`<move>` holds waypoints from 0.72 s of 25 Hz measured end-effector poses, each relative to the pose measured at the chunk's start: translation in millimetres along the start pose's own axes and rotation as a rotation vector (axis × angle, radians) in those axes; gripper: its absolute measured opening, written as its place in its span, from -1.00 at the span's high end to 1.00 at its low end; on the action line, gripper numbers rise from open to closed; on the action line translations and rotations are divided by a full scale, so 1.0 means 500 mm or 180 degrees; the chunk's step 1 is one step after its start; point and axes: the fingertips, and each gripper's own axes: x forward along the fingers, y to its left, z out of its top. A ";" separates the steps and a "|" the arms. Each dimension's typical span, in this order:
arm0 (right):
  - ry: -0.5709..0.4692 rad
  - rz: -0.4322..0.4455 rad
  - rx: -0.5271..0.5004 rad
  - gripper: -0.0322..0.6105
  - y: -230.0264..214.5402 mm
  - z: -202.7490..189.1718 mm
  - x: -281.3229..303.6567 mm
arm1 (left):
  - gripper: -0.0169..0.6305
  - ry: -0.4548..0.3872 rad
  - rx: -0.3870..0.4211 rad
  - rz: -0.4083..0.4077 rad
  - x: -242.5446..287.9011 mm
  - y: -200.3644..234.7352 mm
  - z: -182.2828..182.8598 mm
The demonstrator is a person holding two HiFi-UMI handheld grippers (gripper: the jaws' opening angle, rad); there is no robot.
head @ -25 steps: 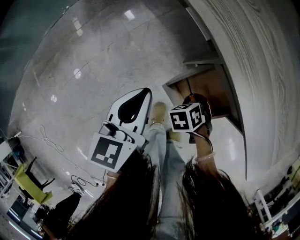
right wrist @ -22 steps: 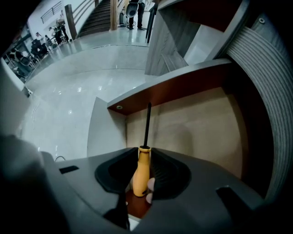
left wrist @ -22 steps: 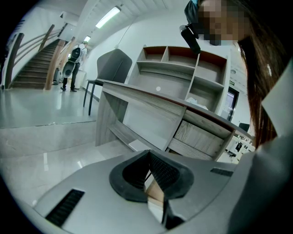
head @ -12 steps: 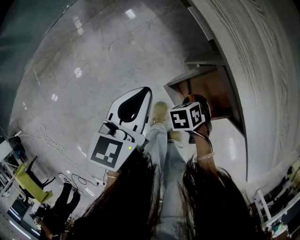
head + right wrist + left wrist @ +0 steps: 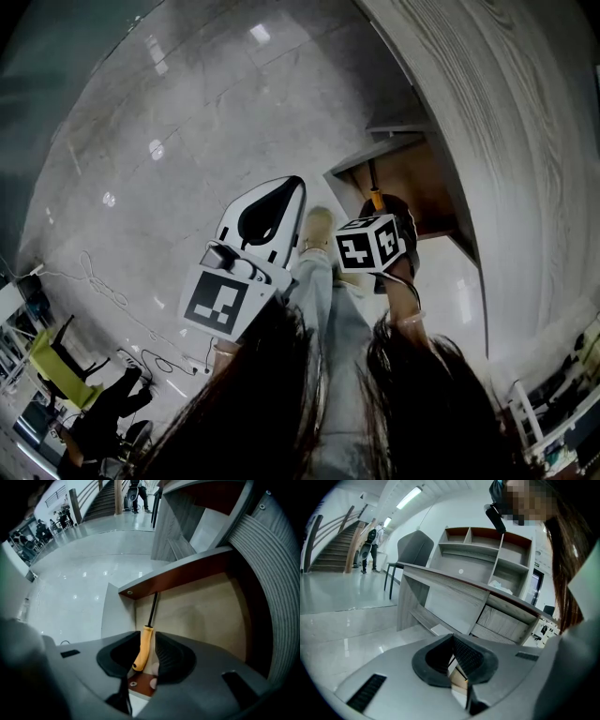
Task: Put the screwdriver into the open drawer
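The right gripper has moved slightly to the left, and the screwdriver now reaches further over the drawer.

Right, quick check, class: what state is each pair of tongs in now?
Left tongs: closed, empty.
Right tongs: closed on the screwdriver.

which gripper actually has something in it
The right gripper: its jaws are shut on the yellow-handled screwdriver, over the open drawer. The left gripper has its jaws shut on nothing.
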 end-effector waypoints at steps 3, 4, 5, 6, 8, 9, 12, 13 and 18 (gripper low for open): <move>-0.0074 0.0007 0.0022 0.55 -0.002 0.001 -0.019 | 0.90 -0.0008 0.0003 0.0017 -0.004 -0.007 0.006; -0.0100 0.0009 0.0030 0.56 -0.004 0.001 -0.026 | 0.90 -0.0017 0.0003 0.0021 -0.005 -0.011 0.008; -0.0123 0.0006 0.0036 0.56 -0.006 -0.001 -0.033 | 0.90 -0.0028 0.0003 0.0022 -0.007 -0.016 0.011; -0.0144 0.0001 0.0042 0.57 -0.009 -0.004 -0.042 | 0.90 -0.0038 0.0002 0.0020 -0.008 -0.022 0.014; -0.0177 0.0004 0.0067 0.58 -0.009 -0.011 -0.060 | 0.90 -0.0050 0.0003 0.0020 -0.016 -0.033 0.021; -0.0193 0.0009 0.0082 0.58 -0.008 -0.014 -0.070 | 0.90 -0.0057 0.0005 0.0022 -0.021 -0.039 0.025; -0.0243 0.0009 0.0099 0.61 -0.001 -0.026 -0.098 | 0.90 -0.0087 0.0011 0.0034 -0.041 -0.055 0.035; -0.0259 0.0004 0.0096 0.62 0.001 -0.028 -0.105 | 0.90 -0.0097 0.0013 0.0038 -0.046 -0.058 0.037; -0.0339 -0.0001 0.0114 0.66 0.016 -0.036 -0.138 | 0.90 -0.0099 0.0033 0.0051 -0.074 -0.069 0.036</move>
